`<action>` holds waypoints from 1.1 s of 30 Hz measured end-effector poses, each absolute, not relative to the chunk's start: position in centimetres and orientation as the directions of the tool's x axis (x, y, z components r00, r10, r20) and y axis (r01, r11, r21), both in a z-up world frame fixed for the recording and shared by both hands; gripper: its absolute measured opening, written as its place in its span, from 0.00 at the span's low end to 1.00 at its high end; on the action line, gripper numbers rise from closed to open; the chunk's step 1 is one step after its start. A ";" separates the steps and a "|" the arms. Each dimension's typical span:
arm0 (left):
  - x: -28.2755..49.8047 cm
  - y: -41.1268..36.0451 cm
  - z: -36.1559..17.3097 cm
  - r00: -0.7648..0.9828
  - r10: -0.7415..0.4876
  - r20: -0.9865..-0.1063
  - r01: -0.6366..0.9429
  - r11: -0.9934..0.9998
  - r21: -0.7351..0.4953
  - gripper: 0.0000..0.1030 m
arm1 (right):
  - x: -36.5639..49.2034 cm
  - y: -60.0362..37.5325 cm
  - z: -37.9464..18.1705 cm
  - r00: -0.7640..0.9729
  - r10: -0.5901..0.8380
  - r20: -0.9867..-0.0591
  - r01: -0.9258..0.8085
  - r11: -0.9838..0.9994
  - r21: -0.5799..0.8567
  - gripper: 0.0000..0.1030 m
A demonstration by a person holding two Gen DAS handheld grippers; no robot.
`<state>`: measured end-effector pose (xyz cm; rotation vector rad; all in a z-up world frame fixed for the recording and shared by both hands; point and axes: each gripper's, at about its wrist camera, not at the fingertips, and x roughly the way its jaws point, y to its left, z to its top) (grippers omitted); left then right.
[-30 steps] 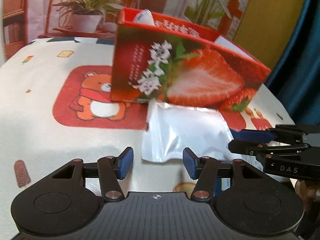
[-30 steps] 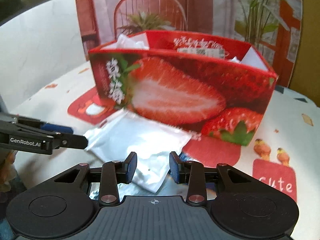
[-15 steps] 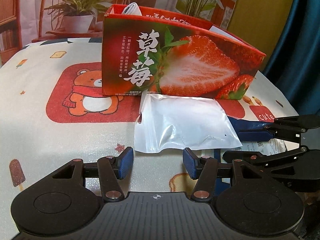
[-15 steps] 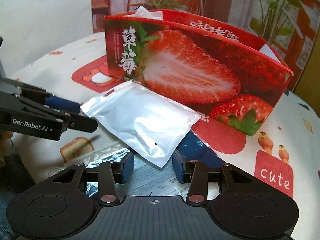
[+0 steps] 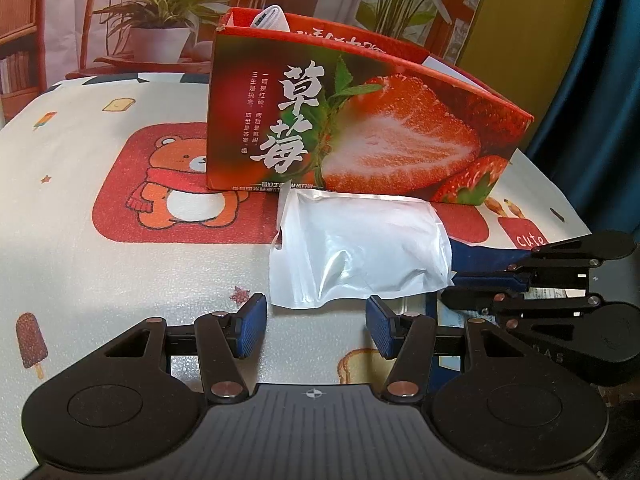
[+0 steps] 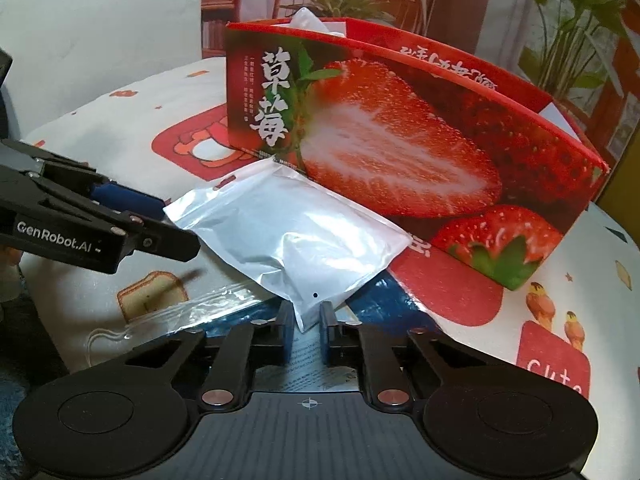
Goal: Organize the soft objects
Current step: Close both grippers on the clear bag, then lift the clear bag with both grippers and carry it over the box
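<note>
Box (image 5: 360, 128): reading "草莓"; tabletop (image 5: 80, 240) print reading "cute".
Pouch (image 6: 296, 240): lying against box front.
Right gripper (image 6: 307, 330): now clenching on pouch corner, narrower than before.
Left gripper (image 5: 316, 326): staying released.

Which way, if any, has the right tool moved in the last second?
Yes. The right tool drew back from the strawberry box, which fills less of its view, and closed on the white pouch.

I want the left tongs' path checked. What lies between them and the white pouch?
Only bare patterned tablecloth, in the left wrist view; the open left tongs sit just short of the white pouch.
</note>
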<state>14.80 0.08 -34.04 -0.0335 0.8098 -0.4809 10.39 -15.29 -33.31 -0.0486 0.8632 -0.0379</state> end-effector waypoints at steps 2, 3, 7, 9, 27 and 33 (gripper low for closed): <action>14.8 0.1 -34.0 0.589 -0.425 -0.687 0.400 0.892 -0.210 0.56 | 10.3 -15.6 -33.2 0.656 -0.052 -0.753 0.026 0.999 -0.046 0.06; 14.8 0.1 -34.0 0.589 -0.426 -0.687 0.400 0.892 -0.210 0.56 | 10.3 -15.7 -33.1 0.662 -0.047 -0.748 0.030 0.999 -0.036 0.06; 14.8 0.2 -34.0 0.589 -0.427 -0.686 0.398 0.892 -0.213 0.56 | 10.0 -15.8 -32.4 0.688 -0.039 -0.725 0.030 0.999 -0.025 0.04; 14.8 0.3 -34.0 0.590 -0.428 -0.685 0.398 0.892 -0.214 0.56 | 10.0 -16.0 -31.9 0.702 -0.032 -0.711 0.034 0.999 -0.012 0.04; 19.1 -1.3 -29.9 0.692 -0.459 -0.558 0.498 0.862 -0.091 0.65 | 11.2 -18.8 -28.2 0.786 -0.038 -0.617 0.089 0.995 0.052 0.04; 20.8 -2.0 -29.9 0.659 -0.518 -0.545 0.563 0.820 -0.098 0.65 | 12.1 -19.5 -27.3 0.804 -0.052 -0.592 0.093 0.995 0.040 0.04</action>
